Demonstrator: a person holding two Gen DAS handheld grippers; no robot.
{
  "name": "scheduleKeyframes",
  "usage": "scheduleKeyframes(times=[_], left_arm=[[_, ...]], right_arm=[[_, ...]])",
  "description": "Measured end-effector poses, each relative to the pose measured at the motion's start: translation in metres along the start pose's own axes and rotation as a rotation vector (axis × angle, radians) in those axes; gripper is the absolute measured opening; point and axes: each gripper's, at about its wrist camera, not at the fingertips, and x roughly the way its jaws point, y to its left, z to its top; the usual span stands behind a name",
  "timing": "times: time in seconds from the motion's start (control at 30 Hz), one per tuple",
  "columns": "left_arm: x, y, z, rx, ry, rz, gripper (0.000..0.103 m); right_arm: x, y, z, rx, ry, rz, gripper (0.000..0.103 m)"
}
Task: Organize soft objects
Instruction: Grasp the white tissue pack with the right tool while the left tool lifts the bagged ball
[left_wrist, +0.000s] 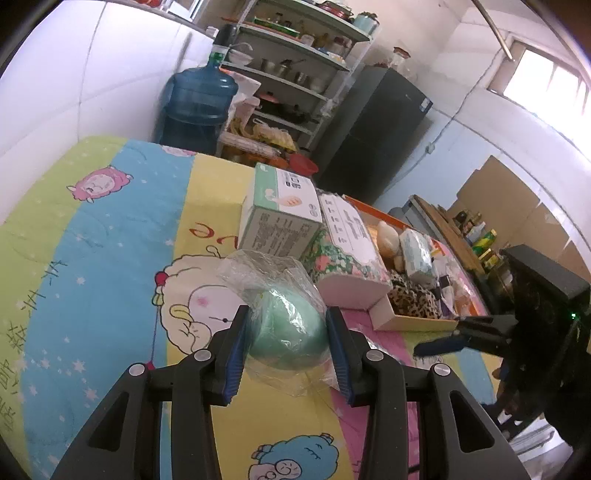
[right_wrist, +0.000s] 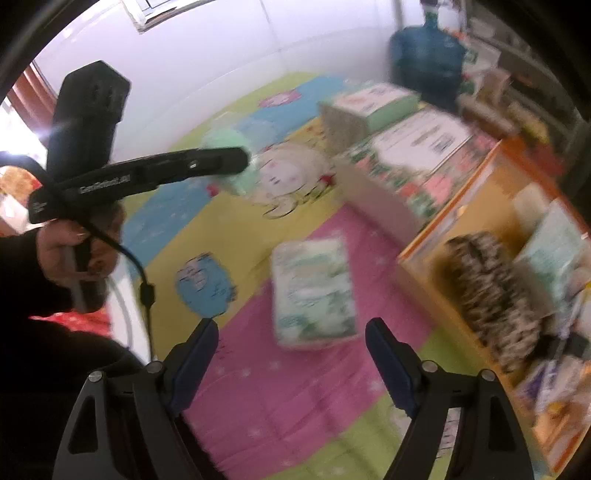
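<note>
My left gripper (left_wrist: 288, 343) is shut on a pale green soft ball in crinkled clear wrap (left_wrist: 291, 332); both blue pads press its sides, just above the cartoon quilt (left_wrist: 110, 258). In the blurred right wrist view, my right gripper (right_wrist: 291, 354) stands open, pointing steeply down. A wrapped tissue pack (right_wrist: 314, 291) lies flat on the pink patch, its near end between the fingertips and touching neither pad. The left gripper (right_wrist: 236, 162) with the green ball (right_wrist: 225, 144) shows at upper left of that view. The right gripper (left_wrist: 439, 334) shows at the right of the left wrist view.
An orange-rimmed cardboard box (left_wrist: 413, 321) at the right holds a leopard-print cloth (left_wrist: 410, 291), another tissue pack (left_wrist: 417, 254) and small items. A green-and-white carton (left_wrist: 280, 210) and a floral box (left_wrist: 347, 254) stand behind the ball. Water jug (left_wrist: 195, 103), shelves (left_wrist: 291, 74), dark fridge (left_wrist: 373, 129) beyond.
</note>
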Motion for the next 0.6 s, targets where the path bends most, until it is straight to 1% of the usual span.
scheduleKeyframes(times=[0.1, 0.27, 0.4, 0.43, 0.47, 0.5, 0.6], left_arm=[[-0.001, 0.001, 0.001, -0.003, -0.002, -0.004, 0.042], [-0.005, 0.002, 0.001, -0.003, -0.004, -0.005, 0.042], [-0.008, 0.003, 0.0, -0.009, -0.004, -0.001, 0.042], [-0.008, 0.004, -0.001, -0.01, -0.004, 0.001, 0.042], [-0.009, 0.004, -0.001, -0.01, -0.004, 0.001, 0.042], [-0.009, 0.005, -0.001, -0.009, -0.004, 0.001, 0.042], [-0.009, 0.004, -0.002, -0.008, -0.004, 0.0, 0.042]], right_arm=[[0.008, -0.005, 0.006, -0.007, 0.018, -0.032, 0.082], [0.037, -0.005, 0.015, -0.048, 0.06, -0.062, 0.082], [0.048, 0.003, 0.017, -0.079, 0.056, -0.098, 0.081], [0.048, 0.004, 0.016, -0.087, 0.055, -0.109, 0.071], [0.05, 0.006, 0.016, -0.092, 0.055, -0.124, 0.058], [0.054, 0.007, 0.016, -0.09, 0.063, -0.133, 0.052], [0.053, 0.007, 0.014, -0.068, 0.059, -0.154, 0.051]])
